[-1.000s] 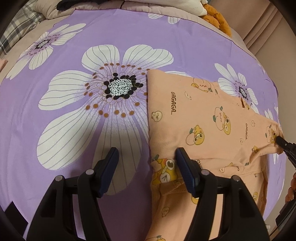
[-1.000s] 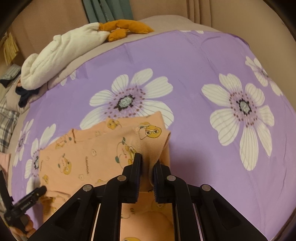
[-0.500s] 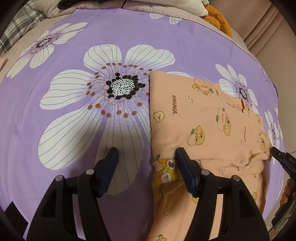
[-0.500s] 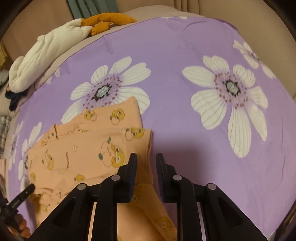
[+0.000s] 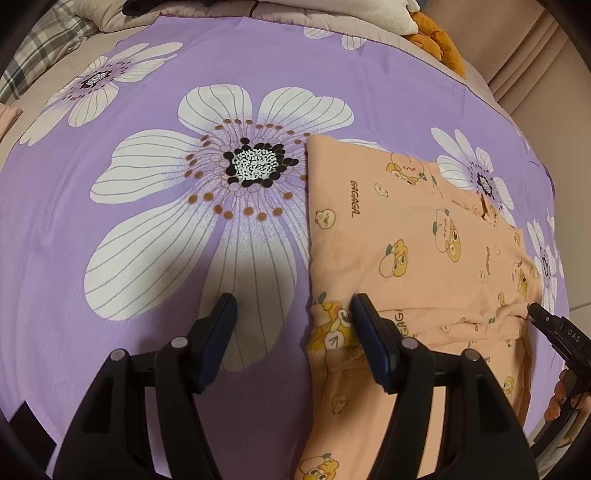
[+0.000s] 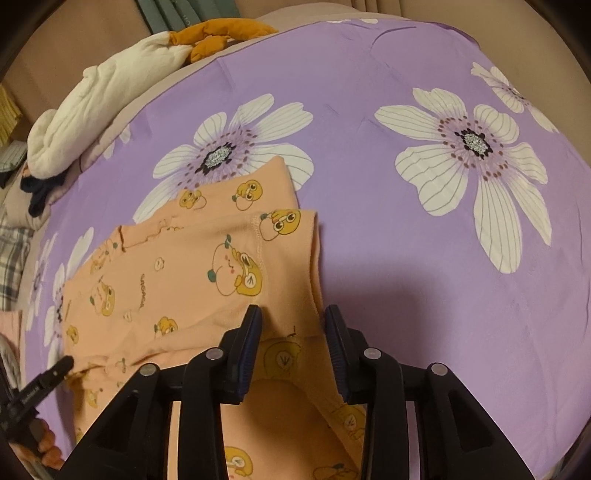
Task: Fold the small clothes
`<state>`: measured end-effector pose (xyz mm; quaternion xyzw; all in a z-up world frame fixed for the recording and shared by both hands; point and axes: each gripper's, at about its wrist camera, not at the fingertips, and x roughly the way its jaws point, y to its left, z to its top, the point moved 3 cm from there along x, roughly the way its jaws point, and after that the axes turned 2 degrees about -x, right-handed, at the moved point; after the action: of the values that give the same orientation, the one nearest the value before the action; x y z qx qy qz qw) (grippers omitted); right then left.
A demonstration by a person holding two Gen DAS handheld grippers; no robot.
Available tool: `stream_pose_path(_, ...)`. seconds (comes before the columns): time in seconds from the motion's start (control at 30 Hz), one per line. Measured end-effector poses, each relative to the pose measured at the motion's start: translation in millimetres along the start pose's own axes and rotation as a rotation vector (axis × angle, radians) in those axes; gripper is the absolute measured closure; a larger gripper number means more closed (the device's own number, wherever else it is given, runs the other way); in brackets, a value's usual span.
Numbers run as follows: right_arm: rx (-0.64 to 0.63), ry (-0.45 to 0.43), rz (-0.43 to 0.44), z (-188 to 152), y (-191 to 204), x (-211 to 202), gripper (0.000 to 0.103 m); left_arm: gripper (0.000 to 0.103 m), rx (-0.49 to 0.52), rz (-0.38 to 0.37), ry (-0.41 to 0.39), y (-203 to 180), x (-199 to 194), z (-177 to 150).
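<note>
A small peach garment (image 5: 406, 236) printed with yellow cartoon ducks lies partly folded on the purple flowered bedsheet (image 5: 147, 258). It also shows in the right wrist view (image 6: 177, 273). My left gripper (image 5: 291, 314) is open and empty at the garment's left edge; its right finger (image 5: 365, 325) rests on the cloth, its left finger over bare sheet. My right gripper (image 6: 291, 325) is open and empty over the garment's right edge, the cloth lying between and below its fingers. The right gripper's tip (image 5: 554, 328) shows at the garment's far side in the left wrist view.
A white bundle (image 6: 96, 107) and an orange plush item (image 6: 218, 33) lie at the sheet's far edge. Plaid bedding (image 5: 40, 55) lies at the far left. A beige wall (image 5: 524, 44) rises behind. Bare sheet spreads left of the garment and to its right (image 6: 443, 258).
My right gripper has let go of the garment's folded edge and opened wider; the flap now lies flat. My left gripper stays open in about the same place.
</note>
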<state>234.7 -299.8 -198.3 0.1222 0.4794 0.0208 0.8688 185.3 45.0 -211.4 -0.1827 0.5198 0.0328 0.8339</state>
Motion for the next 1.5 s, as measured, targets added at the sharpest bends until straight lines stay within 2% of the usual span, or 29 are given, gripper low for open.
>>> stream_pose_path(0.03, -0.002, -0.005, -0.003, 0, 0, -1, 0.071, 0.037, 0.000, -0.001, 0.001, 0, 0, -1)
stream_pose_path(0.07, -0.009, -0.011, -0.011, 0, 0, -2, 0.077, 0.037, -0.002, -0.002, 0.001, 1, -1, -1)
stream_pose_path(0.1, -0.014, -0.019, -0.023, 0, 0, -3, 0.090, 0.037, -0.005, -0.006, 0.001, 1, -1, -2)
stream_pose_path(0.13, -0.023, -0.026, -0.036, 0, 0, -5, 0.096, 0.037, -0.007, -0.008, 0.001, 2, -1, -3)
stream_pose_path(0.17, -0.025, -0.034, -0.040, 0, 0, -7, 0.097, 0.037, -0.009, -0.008, 0.000, 2, -2, -3)
stream_pose_path(0.47, -0.027, -0.091, -0.007, 2, -5, -26, 0.098, 0.037, -0.005, -0.009, 0.001, 2, -1, -4)
stream_pose_path(0.7, 0.007, -0.014, -0.025, -10, -17, 8, 0.098, 0.037, 0.001, -0.004, -0.002, 3, -2, -6)
stream_pose_path(0.97, 0.005, -0.035, -0.031, -13, -17, 11, 0.098, 0.035, -0.004, 0.002, -0.007, 2, 0, -6)
stream_pose_path(1.23, -0.042, -0.066, -0.100, -18, -8, 12, 0.098, 0.035, 0.003, -0.002, -0.026, 2, -1, -9)
stream_pose_path(1.5, -0.024, -0.073, -0.111, -18, -11, 12, 0.098, 0.034, -0.028, 0.008, -0.035, -1, -9, -20)
